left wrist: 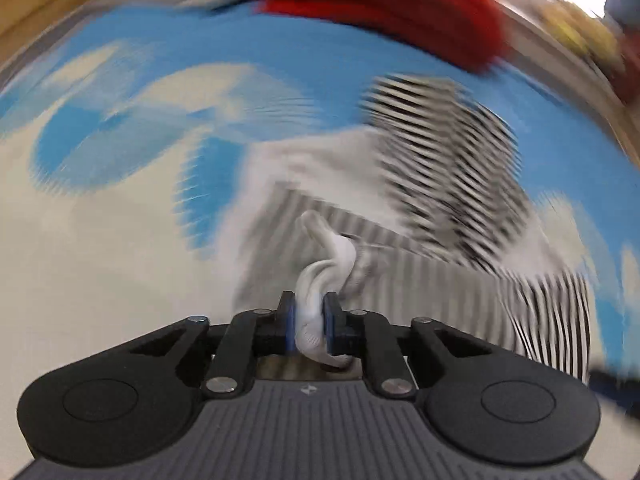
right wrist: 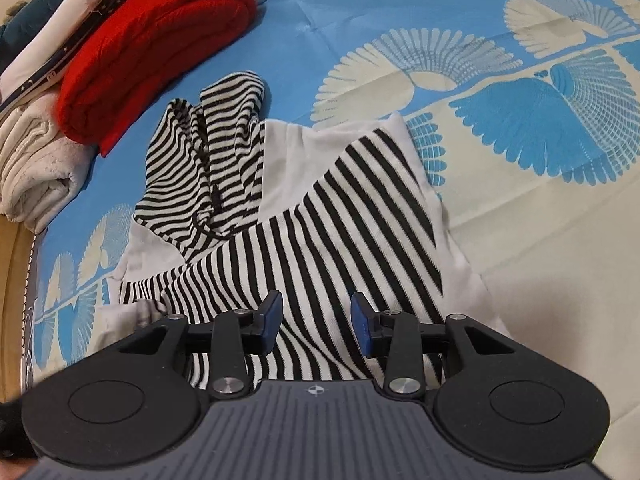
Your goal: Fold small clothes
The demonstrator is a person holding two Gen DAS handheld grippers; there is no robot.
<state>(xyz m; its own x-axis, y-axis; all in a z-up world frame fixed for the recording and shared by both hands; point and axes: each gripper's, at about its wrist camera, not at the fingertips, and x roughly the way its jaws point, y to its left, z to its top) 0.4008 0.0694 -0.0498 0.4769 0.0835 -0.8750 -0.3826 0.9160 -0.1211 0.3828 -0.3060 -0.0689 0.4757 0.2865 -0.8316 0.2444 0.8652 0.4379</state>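
A black-and-white striped garment with white panels [right wrist: 320, 220] lies rumpled on the blue and cream patterned cloth [right wrist: 520, 220]. My right gripper [right wrist: 316, 320] is open just above its striped front part, holding nothing. My left gripper [left wrist: 309, 320] is shut on a white edge of the garment [left wrist: 328, 256]; that view is heavily motion-blurred, with the striped garment [left wrist: 440, 152] stretching away ahead and to the right.
A folded red knit [right wrist: 152, 44] lies at the back left, next to a rolled cream towel [right wrist: 36, 168] and a pile of white and dark clothes [right wrist: 60, 12]. The red knit also shows blurred in the left wrist view [left wrist: 400, 4]. A wooden edge [right wrist: 12, 280] runs along the left.
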